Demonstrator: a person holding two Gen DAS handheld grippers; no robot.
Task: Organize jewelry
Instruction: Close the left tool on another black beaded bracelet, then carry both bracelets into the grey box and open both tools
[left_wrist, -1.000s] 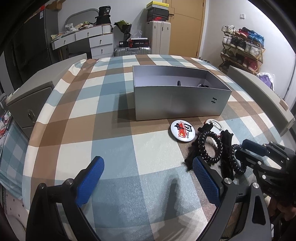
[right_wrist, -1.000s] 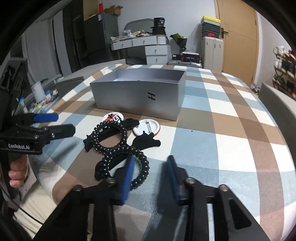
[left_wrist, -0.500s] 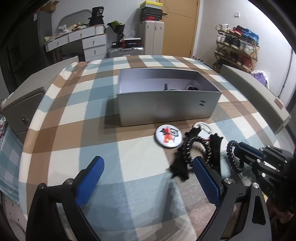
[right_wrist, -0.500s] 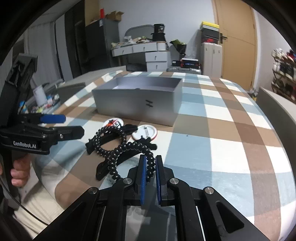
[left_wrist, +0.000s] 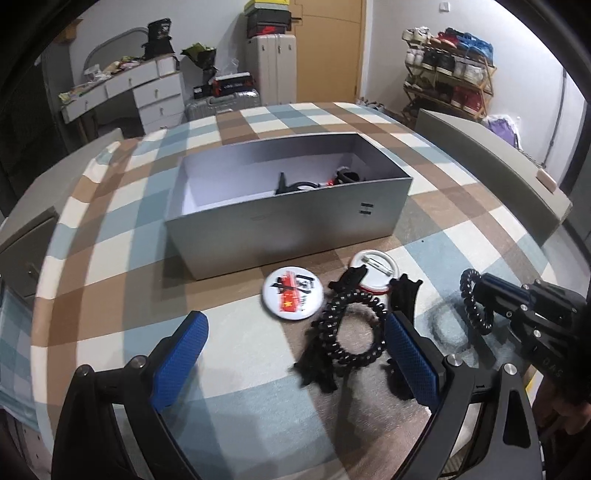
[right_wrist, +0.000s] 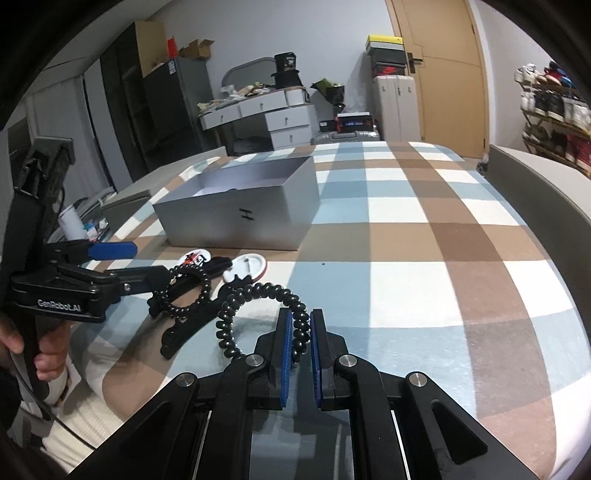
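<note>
On the checked tablecloth (left_wrist: 110, 258) stands an open silver box (left_wrist: 288, 218) with a few dark items (left_wrist: 295, 184) inside. In front of it lie a red-printed badge (left_wrist: 291, 297), a white badge (left_wrist: 373, 264), black hair clips (left_wrist: 404, 291) and a black spiral hair tie (left_wrist: 351, 332). My right gripper (right_wrist: 299, 332) is shut on a second black spiral hair tie (right_wrist: 266, 291), held just above the cloth; in the left wrist view this tie (left_wrist: 474, 306) hangs from the right gripper (left_wrist: 476, 291). My left gripper (left_wrist: 295, 354) stands open, its right pad beside the lying tie.
Grey padded benches (left_wrist: 498, 166) border the table at right and left. Behind are a white dresser (right_wrist: 273, 118), suitcases (left_wrist: 273, 70), a wooden door (right_wrist: 450, 74) and a shoe rack (left_wrist: 450, 74). A person's hand (right_wrist: 48, 350) holds the left gripper's handle.
My right gripper has shut on one spiral hair tie and raised it off the cloth, away from the other tie and clips. The left gripper has stayed open and drifted a little.
</note>
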